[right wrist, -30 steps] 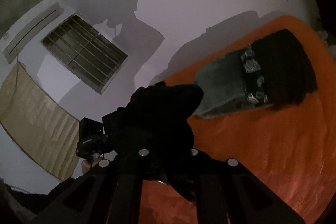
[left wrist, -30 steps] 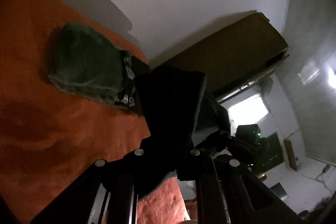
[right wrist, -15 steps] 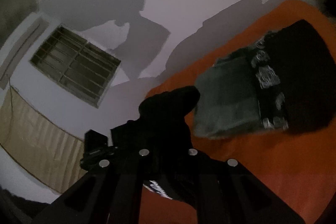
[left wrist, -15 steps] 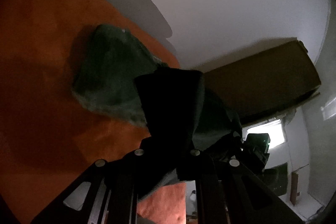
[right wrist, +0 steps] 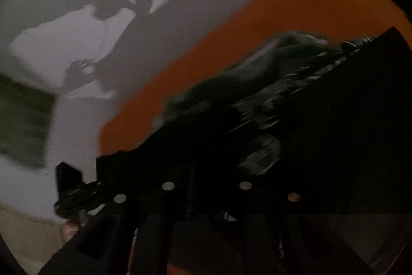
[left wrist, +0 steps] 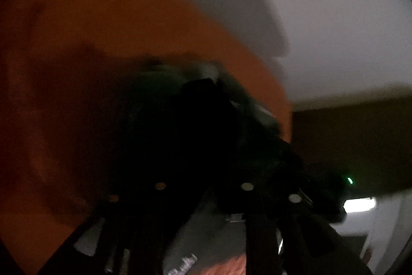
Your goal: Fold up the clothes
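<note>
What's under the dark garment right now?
The orange bedcover shows around the dark garment and runs beneath it. Whatever else lies under the cloth is covered, and both views are blurred and dim.

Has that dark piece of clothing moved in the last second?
Yes. The dark garment, once lying apart on the orange bedcover, now fills the right wrist view's lower half, its far end folding toward the camera.

Dark garment (right wrist: 296,120) bunched, blurred, on orange surface (right wrist: 270,25).
</note>
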{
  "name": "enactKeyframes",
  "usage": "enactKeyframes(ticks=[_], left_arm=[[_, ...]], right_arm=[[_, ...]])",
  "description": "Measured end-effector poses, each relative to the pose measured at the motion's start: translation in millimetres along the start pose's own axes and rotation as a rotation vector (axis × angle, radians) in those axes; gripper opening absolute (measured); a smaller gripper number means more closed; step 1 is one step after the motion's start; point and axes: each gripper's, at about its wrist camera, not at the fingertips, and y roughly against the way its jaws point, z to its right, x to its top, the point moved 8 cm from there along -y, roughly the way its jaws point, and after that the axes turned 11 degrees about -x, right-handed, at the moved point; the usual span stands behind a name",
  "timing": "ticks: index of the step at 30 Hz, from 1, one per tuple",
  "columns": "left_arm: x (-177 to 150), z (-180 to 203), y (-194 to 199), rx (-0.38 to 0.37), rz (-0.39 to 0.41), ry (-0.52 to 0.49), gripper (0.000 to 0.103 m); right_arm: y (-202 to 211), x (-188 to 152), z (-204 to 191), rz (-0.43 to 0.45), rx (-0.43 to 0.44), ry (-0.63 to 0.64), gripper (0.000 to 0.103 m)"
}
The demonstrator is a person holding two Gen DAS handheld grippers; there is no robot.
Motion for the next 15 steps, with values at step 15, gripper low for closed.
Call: enactKeyframes(ticks=[15], left_arm=[[-6, 22, 84, 0.138, 0.219, -0.235, 0.047]], right_arm=[[51, -58, -55, 0.297, -0.264, 0.348, 0.026]])
